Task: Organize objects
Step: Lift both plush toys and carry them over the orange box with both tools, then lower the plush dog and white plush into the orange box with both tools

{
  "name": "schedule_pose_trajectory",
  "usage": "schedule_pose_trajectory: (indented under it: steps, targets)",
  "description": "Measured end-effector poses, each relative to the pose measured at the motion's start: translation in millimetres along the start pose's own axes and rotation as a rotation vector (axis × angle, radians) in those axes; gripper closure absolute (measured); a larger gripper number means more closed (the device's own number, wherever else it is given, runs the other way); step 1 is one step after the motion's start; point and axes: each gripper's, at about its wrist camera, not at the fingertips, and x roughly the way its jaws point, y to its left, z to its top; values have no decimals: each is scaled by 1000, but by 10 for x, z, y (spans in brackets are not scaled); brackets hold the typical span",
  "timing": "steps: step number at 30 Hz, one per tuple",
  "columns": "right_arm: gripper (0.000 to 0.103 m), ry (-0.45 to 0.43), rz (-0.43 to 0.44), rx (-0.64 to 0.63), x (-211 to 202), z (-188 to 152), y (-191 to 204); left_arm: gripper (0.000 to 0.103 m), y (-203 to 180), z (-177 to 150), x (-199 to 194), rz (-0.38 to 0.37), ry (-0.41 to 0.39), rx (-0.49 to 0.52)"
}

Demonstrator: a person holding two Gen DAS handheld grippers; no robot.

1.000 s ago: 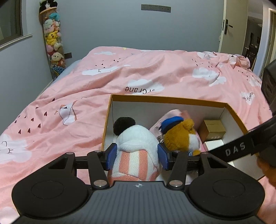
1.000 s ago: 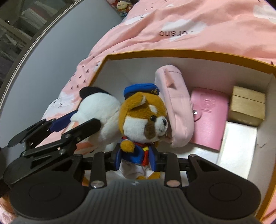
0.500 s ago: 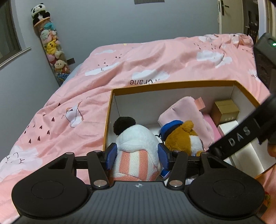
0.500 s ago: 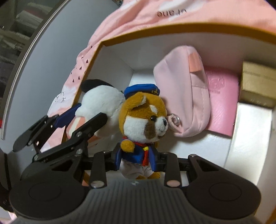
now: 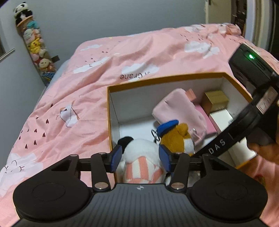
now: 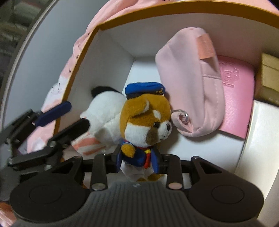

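Between the blue pads of the left hand-held gripper (image 5: 140, 158) sits a white plush (image 5: 141, 153), clamped at its striped body; its face is hidden. The right hand-held gripper (image 6: 138, 163) pinches a sailor dog (image 6: 146, 125) by the torso, legs cut off below. Both toys hang inside the near left of the box (image 5: 111, 111), beside a pink pouch (image 6: 190, 87). The box rests on a pink bed (image 5: 87, 78) against a grey wall (image 5: 104, 15). Compared with a second ago, both toys sit lower in the box.
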Motion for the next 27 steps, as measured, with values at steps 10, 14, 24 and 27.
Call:
schedule_pose_trajectory:
  steps: [10,14,24,27]
  targets:
    - [56,-86,-69,-100,-291,-27,130,78,-22,-28,123,-56,118,47]
    - [56,-92,-64,-58,-261,14,40,80,79,27,232,-102,193,-27]
    - [53,-90,-27,3,-133,90,42,78,67,154,427,-101,295,15]
    - [53,-104,-30,-5,-171,124,63,77,68,176,435,-106,318,13]
